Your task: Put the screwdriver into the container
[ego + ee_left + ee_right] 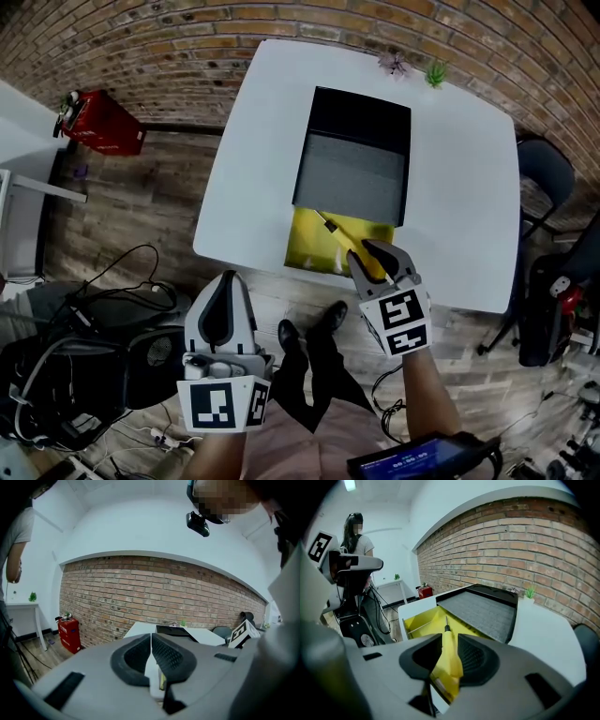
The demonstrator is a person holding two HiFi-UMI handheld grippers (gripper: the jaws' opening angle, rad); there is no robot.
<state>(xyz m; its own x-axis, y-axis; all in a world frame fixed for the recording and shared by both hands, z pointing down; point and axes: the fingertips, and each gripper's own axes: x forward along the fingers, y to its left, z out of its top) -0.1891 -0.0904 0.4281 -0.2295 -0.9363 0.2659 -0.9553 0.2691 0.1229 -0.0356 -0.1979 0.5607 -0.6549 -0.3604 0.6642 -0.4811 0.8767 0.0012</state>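
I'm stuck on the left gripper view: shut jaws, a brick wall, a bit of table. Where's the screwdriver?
Observer: The screwdriver is in the right gripper, with its yellow handle between the jaws.
Operator: Is it over the container yet?
Observer: Yes. The head view shows its shaft reaching out over the yellow container, which sits at the near edge of the table.
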